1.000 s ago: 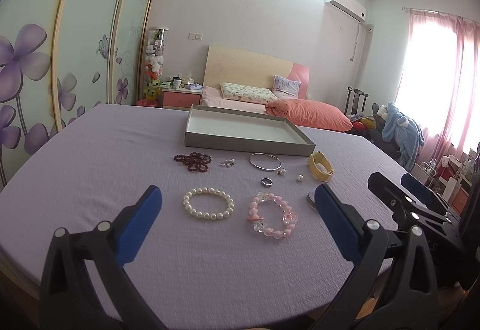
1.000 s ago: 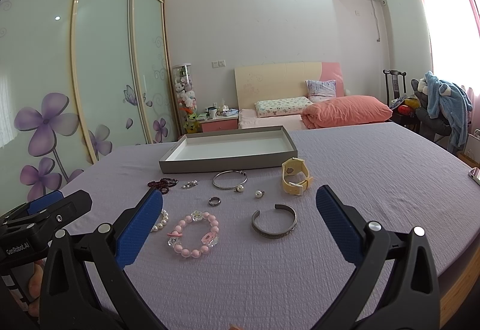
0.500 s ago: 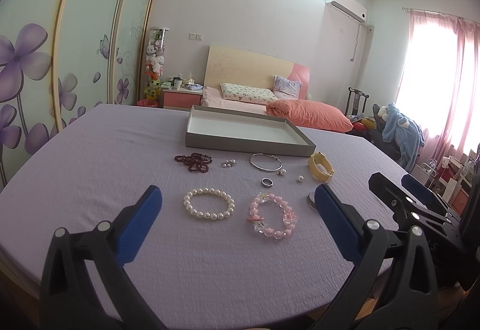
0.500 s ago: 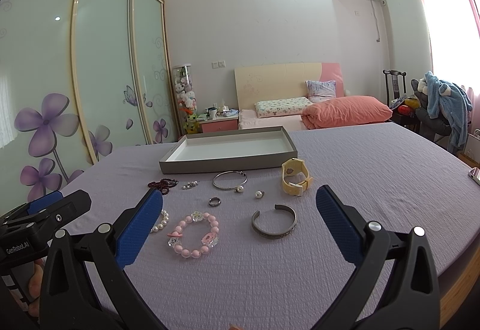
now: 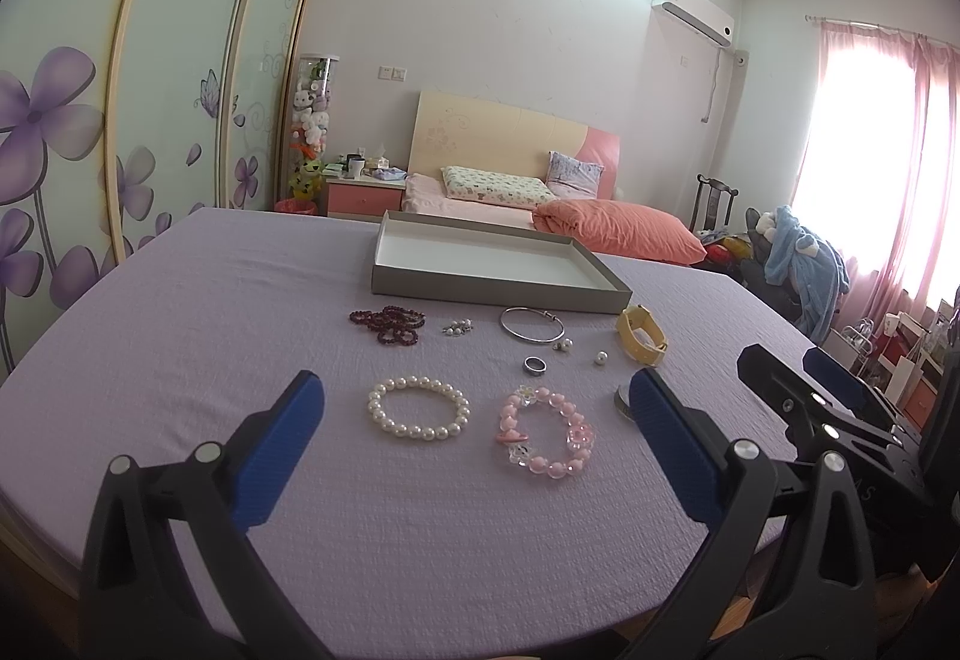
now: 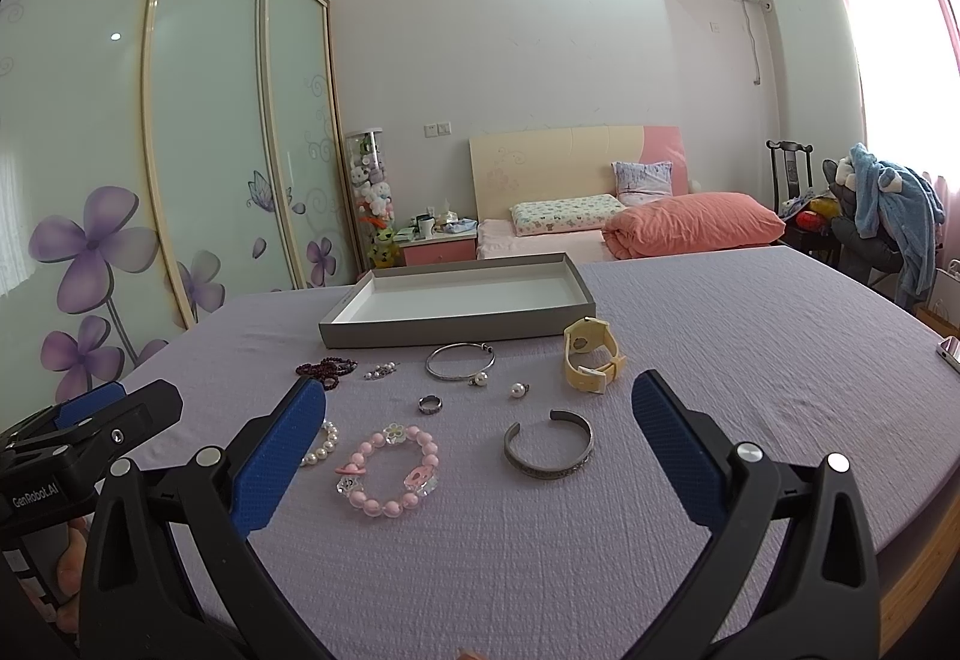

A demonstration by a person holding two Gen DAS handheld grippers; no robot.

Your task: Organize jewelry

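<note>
Jewelry lies on a purple cloth before an empty grey tray (image 5: pixel 498 292) (image 6: pixel 456 330). There is a pearl bracelet (image 5: pixel 419 408), a pink bead bracelet (image 5: pixel 546 439) (image 6: pixel 389 470), a dark red bead string (image 5: pixel 389 323), a thin silver bangle (image 5: pixel 532 324) (image 6: pixel 460 362), a ring (image 5: pixel 534 365) (image 6: pixel 430 405), a yellow watch (image 5: pixel 643 342) (image 6: pixel 591 354) and a grey cuff (image 6: pixel 548 452). My left gripper (image 5: pixel 474 405) is open and empty above the pearl bracelet. My right gripper (image 6: pixel 480 408) is open and empty above the cuff.
Small pearl earrings (image 6: pixel 519 390) and a cluster earring (image 5: pixel 458 326) lie among the pieces. The table's near edge runs under both grippers. A bed (image 6: pixel 630 228), a wardrobe and a chair with clothes (image 6: pixel 888 216) stand behind. A phone (image 6: pixel 951 348) lies at the right edge.
</note>
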